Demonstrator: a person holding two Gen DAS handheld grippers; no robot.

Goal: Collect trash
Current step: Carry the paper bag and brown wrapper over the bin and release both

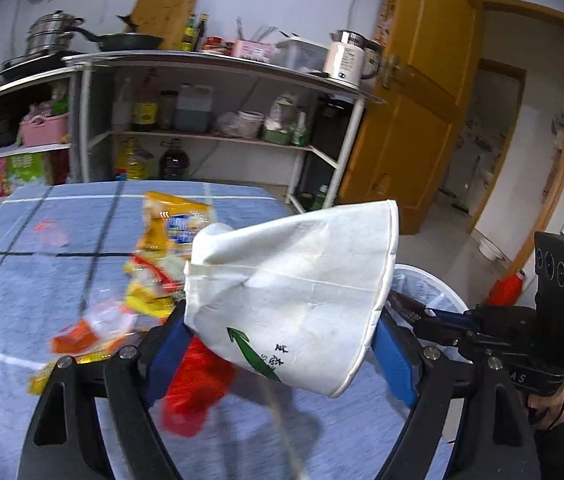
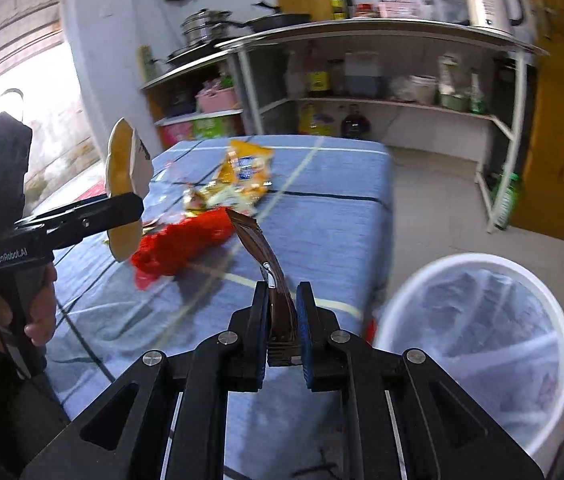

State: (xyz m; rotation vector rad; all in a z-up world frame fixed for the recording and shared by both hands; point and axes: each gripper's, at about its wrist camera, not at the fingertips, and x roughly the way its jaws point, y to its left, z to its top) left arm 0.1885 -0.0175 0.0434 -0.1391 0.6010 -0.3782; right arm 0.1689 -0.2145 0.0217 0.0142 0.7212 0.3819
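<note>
Both grippers hold trash above the table

The left gripper (image 1: 282,320) clamps a crushed white paper cup (image 1: 302,288) between wide-set jaws. The right gripper (image 2: 282,320) pinches a brown wrapper (image 2: 266,264). Red and yellow wrappers (image 2: 186,244) lie on the blue table (image 2: 322,232); a white bin (image 2: 478,348) stands beside it.

- One crushed white paper cup (image 1: 298,292) with a green arrow printed on it.
- One thin brown wrapper strip (image 2: 266,256).
- One yellow snack bag (image 1: 176,224).
- One red crinkled plastic wrapper (image 2: 180,246).
- One round white trash bin (image 2: 478,354) lined with clear plastic.
- Two black two-finger grippers: left gripper (image 1: 282,340), right gripper (image 2: 282,320).
</note>
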